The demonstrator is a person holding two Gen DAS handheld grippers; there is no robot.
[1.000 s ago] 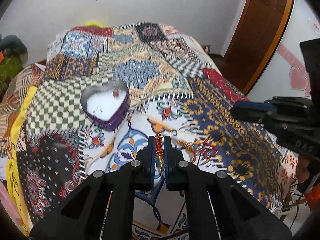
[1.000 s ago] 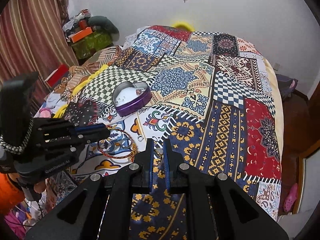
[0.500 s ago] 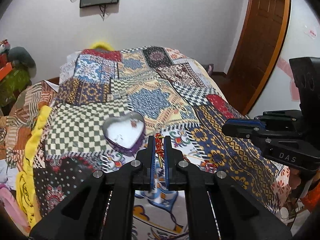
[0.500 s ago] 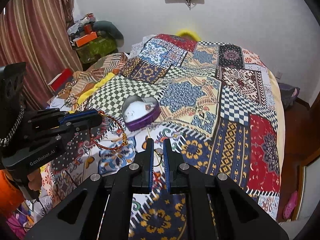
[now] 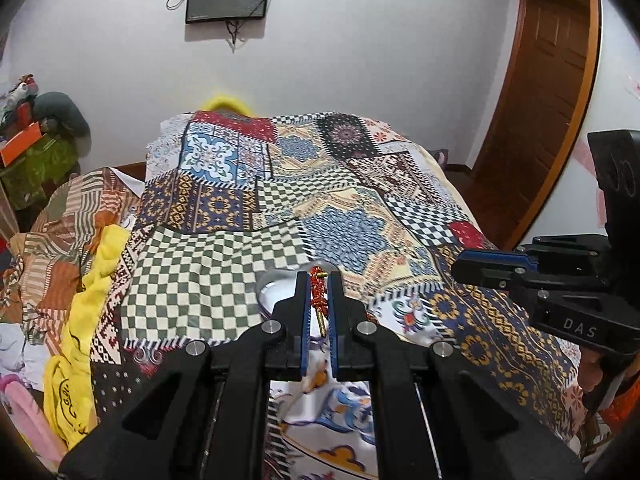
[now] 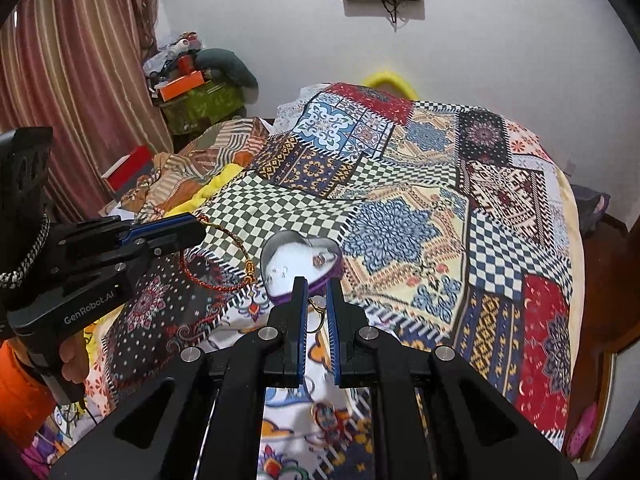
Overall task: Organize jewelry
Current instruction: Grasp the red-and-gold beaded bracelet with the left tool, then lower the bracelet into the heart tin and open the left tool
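My left gripper (image 5: 319,280) is shut on a red and gold bracelet (image 5: 318,292). In the right wrist view the bracelet (image 6: 216,258) hangs as a loop from the left gripper (image 6: 196,226), above the bedspread and left of the heart-shaped purple box (image 6: 298,268). The box is open, white inside, with small pieces in it. In the left wrist view the box (image 5: 276,290) is mostly hidden behind my fingers. My right gripper (image 6: 317,286) is shut on a thin gold ring (image 6: 318,312), just in front of the box. It also shows in the left wrist view (image 5: 490,266).
A patchwork bedspread (image 6: 420,208) covers the bed. Another bangle (image 6: 328,420) lies on it near my right fingers. Clothes and a yellow cloth (image 5: 88,292) pile at the bed's left edge. A wooden door (image 5: 548,100) stands at the right.
Both grippers have risen and moved forward toward the heart box. The left has lifted the bracelet off the bedspread, so it now hangs free.
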